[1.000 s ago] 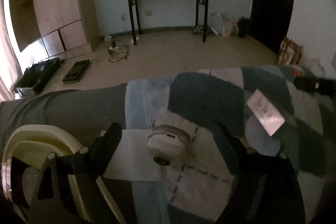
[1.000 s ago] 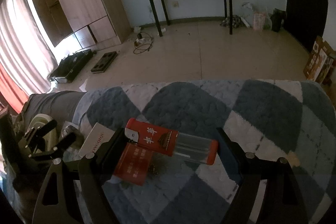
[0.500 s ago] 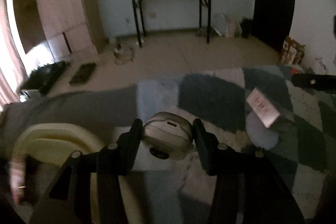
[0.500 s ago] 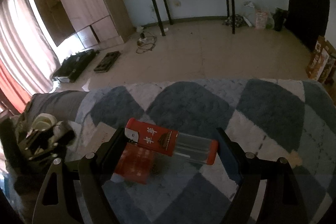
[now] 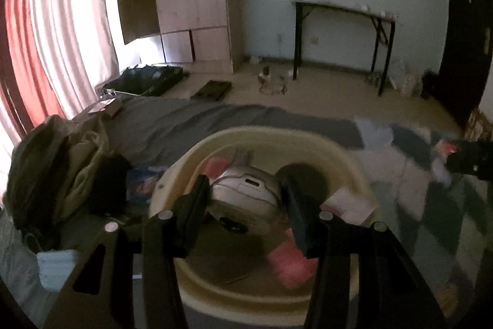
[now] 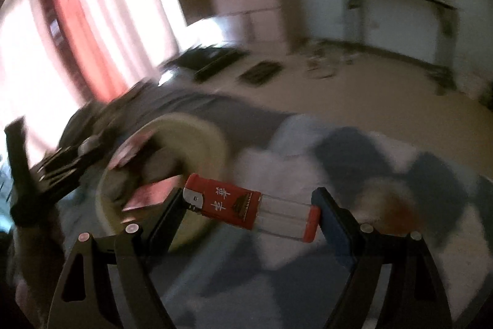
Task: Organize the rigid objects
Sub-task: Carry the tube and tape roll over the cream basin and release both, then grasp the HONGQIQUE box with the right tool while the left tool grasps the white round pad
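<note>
A bed with a grey sheet [image 5: 191, 122] and blue-white checked blanket [image 6: 385, 162] fills a blurred room. The left gripper [image 5: 246, 199] clamps a rounded silver device [image 5: 246, 199] above the cream plastic basin [image 5: 339, 153]; the right gripper [image 6: 249, 211] grips a red-and-clear lighter case [image 6: 249, 211] lengthwise near the basin's rim. The basin's pink contents [image 5: 289, 264] are indistinct.

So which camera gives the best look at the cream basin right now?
The left wrist view. The cream basin sits centred and fairly sharp there, its rim and pink contents visible beyond the silver case held in the left tool. The right wrist view shows the basin only as a motion-blurred arc at left.
</note>
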`<state>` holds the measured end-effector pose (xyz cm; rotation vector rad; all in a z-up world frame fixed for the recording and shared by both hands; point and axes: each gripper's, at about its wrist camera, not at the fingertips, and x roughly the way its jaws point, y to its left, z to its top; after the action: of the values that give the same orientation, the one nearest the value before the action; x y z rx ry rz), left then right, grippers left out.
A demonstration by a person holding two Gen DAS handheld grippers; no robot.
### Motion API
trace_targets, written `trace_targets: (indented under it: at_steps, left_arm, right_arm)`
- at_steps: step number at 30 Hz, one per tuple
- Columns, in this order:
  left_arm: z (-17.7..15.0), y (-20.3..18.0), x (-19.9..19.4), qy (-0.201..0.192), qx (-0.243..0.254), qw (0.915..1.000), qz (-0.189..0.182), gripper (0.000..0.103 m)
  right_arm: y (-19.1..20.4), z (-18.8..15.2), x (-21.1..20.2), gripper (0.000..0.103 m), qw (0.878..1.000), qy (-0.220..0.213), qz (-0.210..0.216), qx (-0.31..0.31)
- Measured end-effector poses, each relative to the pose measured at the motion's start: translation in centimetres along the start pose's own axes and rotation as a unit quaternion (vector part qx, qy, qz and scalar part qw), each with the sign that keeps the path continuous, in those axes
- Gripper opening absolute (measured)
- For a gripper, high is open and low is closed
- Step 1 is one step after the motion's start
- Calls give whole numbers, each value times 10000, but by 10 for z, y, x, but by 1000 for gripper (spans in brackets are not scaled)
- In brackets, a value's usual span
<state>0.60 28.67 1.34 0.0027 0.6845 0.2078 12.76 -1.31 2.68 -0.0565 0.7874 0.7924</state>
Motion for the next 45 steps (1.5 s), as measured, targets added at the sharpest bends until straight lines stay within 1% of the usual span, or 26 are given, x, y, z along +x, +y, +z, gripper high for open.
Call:
trace_targets:
  at_steps: [1,2,4,6,7,9,14,17,19,20,23,24,25,27,28,29,31,33,35,37,38,39,41,43,44,45]
  left_arm:
    - [-2,7,4,37,41,10000,30,51]
    - [-3,13,9,86,-94,9999,-65,51]
    - [-7,26,18,153,-336,9987,-338,51]
    - [-13,30,26,320,-329,9980,-426,51]
    - [-13,31,27,353,-347,9978,-436,51]
    - [-16,35,33,457,-436,9968,-495,51]
    - [-23,36,43,670,-326,9956,-566,51]
    - [-23,34,48,709,-308,9952,-608,51]
    - [-22,35,49,694,-349,9951,-616,51]
    - [-22,35,49,693,-330,9952,-604,51]
    - [-22,33,48,703,-240,9960,-502,53]
    - [-21,33,48,681,-250,9965,-415,62]
    - [-20,35,48,631,-307,9969,-348,76]
    - [-18,40,43,484,-445,9970,-396,88]
    - [-16,42,40,402,-522,9969,-439,90]
    - [-14,45,38,333,-602,9965,-467,91]
    - [-11,49,32,169,-745,9958,-514,99]
    - [-8,50,30,72,-833,9949,-570,103]
    - [-5,50,29,38,-859,9947,-555,103]
    - [-2,49,24,14,-842,9954,-449,103]
    - [1,47,18,-87,-817,9958,-404,103]
    - [5,44,7,-309,-811,9953,-417,103]
    - [13,36,-8,-577,-828,9934,-552,103]
    - [22,15,-22,-749,-651,9926,-694,103]
    - [26,1,-26,-782,-465,9932,-729,103]
    - [29,-21,-29,-823,-147,9935,-770,103]
  right_arm:
    - [12,4,14,83,9998,139,135,-72]
    - [27,9,29,83,9992,278,231,-150]
    - [60,20,55,83,9976,390,256,-518]
    - [90,31,83,83,9950,483,227,-849]
    - [98,36,95,83,9941,565,248,-893]
    - [111,47,121,83,9924,713,179,-982]
    - [118,73,180,83,9869,1204,77,-1069]
    - [126,73,202,83,9829,1349,-140,-1248]
    - [131,66,214,83,9818,1411,-136,-1267]
    - [132,66,216,83,9829,1331,-138,-1266]
    - [130,64,214,84,9859,1245,-28,-1119]
    - [130,64,216,84,9862,1238,-7,-1102]
    - [130,63,217,84,9865,1218,-3,-1096]
    - [127,61,212,84,9877,1187,77,-1014]
    - [124,61,208,85,9887,1155,143,-949]
    - [119,62,200,90,9899,1104,209,-869]
    - [111,65,187,95,9933,897,325,-655]
    - [101,66,171,95,9951,752,399,-501]
    - [96,66,163,95,9963,649,406,-401]
    - [88,63,150,96,9975,533,332,-310]
    - [84,60,142,96,9980,491,290,-269]
    - [77,55,129,96,9987,432,191,-183]
    - [63,48,107,98,9994,319,111,-42]
    - [42,39,69,101,9999,90,40,128]
    - [27,32,46,103,9996,-91,-36,259]
    - [14,27,24,103,9987,-271,-113,406]
